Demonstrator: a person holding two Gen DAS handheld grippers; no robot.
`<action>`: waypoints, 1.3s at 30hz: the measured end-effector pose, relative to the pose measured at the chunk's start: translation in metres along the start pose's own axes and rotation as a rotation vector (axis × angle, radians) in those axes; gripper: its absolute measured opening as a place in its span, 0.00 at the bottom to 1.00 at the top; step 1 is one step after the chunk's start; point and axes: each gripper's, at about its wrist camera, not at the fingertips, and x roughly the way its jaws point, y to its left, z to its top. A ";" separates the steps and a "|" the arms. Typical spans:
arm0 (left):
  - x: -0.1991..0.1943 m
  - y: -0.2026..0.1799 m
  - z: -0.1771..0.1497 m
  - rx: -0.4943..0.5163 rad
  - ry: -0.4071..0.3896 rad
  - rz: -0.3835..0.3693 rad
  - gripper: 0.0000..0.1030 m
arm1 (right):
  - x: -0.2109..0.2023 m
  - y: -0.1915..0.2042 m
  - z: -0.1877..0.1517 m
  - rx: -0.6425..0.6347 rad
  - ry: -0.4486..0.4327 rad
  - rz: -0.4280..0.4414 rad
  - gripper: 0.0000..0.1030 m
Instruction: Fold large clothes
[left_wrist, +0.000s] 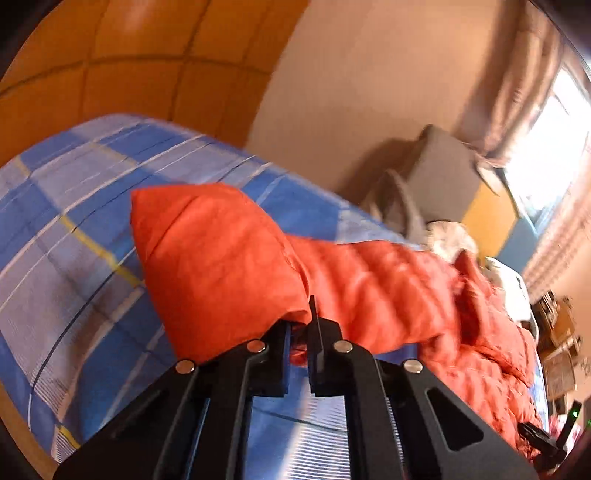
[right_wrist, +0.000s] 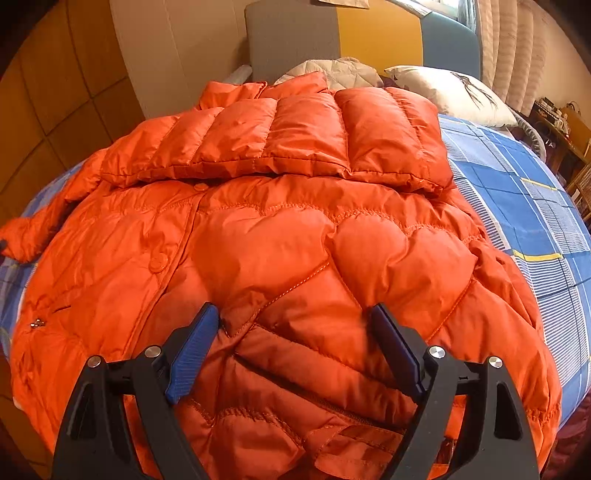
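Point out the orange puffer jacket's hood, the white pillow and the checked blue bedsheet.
Hood (right_wrist: 314, 136): right wrist view, middle quilted panel.
White pillow (right_wrist: 443, 88): right wrist view, its top face.
Checked blue bedsheet (left_wrist: 74, 229): left wrist view, bare patch beside the jacket.

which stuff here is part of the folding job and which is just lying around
Job: orange puffer jacket; its sleeve pinched in the left gripper; right gripper, open over the jacket.
Lying about: white pillow, grey quilted garment, plaid bedsheet.
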 end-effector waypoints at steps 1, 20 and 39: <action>-0.003 -0.012 0.001 0.024 -0.008 -0.023 0.06 | -0.001 -0.001 -0.001 0.004 -0.001 0.002 0.82; 0.018 -0.223 -0.081 0.485 0.194 -0.384 0.08 | -0.017 -0.029 -0.004 0.076 -0.013 0.035 0.82; 0.004 -0.198 -0.111 0.441 0.256 -0.441 0.46 | -0.026 -0.020 0.014 0.150 -0.033 0.214 0.82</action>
